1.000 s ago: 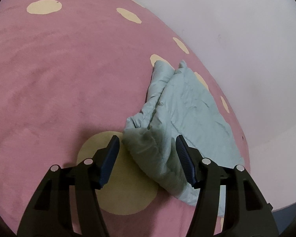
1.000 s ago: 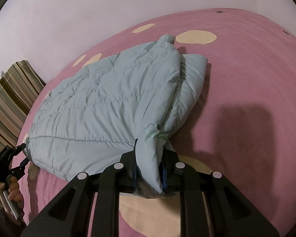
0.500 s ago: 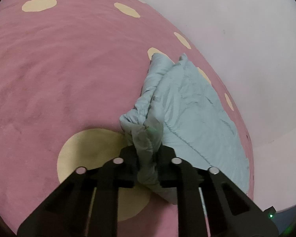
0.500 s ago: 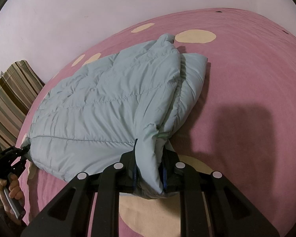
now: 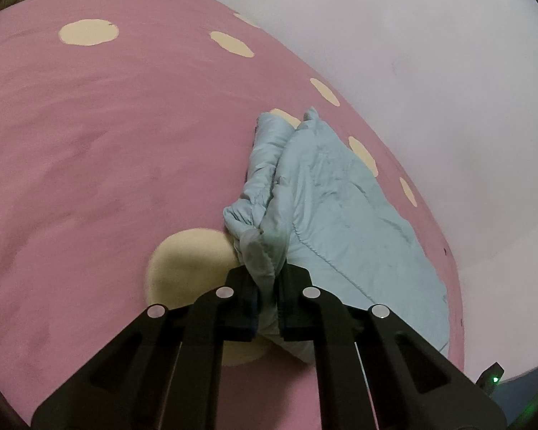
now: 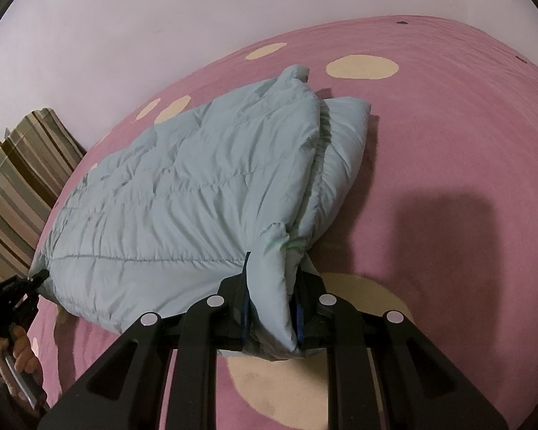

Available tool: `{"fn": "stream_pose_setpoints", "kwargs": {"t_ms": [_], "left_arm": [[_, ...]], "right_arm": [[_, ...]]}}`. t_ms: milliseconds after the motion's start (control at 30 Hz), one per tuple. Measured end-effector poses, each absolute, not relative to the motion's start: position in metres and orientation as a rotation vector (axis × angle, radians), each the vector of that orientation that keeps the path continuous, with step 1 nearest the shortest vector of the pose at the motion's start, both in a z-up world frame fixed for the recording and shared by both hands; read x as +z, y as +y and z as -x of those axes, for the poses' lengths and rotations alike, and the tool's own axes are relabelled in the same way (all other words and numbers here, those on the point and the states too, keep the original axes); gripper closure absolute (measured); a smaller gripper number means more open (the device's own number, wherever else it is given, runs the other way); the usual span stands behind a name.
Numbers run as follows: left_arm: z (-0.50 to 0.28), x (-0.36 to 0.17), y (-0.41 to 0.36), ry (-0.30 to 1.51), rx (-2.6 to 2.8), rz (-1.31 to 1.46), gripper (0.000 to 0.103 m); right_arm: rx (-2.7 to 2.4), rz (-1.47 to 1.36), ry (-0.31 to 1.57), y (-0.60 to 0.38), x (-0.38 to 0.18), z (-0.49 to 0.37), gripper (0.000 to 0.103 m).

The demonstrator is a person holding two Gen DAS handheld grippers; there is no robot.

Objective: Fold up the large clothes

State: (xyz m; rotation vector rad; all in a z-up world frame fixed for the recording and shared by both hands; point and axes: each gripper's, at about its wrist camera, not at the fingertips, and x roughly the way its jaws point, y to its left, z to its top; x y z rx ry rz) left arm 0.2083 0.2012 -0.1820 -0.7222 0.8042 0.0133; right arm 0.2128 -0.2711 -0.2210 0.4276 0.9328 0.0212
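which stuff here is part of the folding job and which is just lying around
In the job:
- pale blue padded jacket
- left gripper, shut on the jacket
- right gripper, shut on the jacket

Just there:
- pink spotted bedcover
- striped cushion
- white wall

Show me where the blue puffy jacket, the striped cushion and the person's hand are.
blue puffy jacket (image 6: 183, 193), right wrist view, quilted top panel.
striped cushion (image 6: 21, 165), right wrist view, its striped face.
person's hand (image 6: 19, 353), right wrist view, curled fingers.
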Motion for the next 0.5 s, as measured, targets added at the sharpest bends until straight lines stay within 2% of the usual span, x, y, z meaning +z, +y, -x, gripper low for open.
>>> {"fn": "stream_pose_setpoints", "kwargs": {"t_ms": [500], "left_arm": [[-0.142,-0.188,0.246,0.819,0.078,0.769,0.096]], "right_arm": [[0.111,-0.393,0.966,-0.261,-0.217,-0.202,0.085]]}}
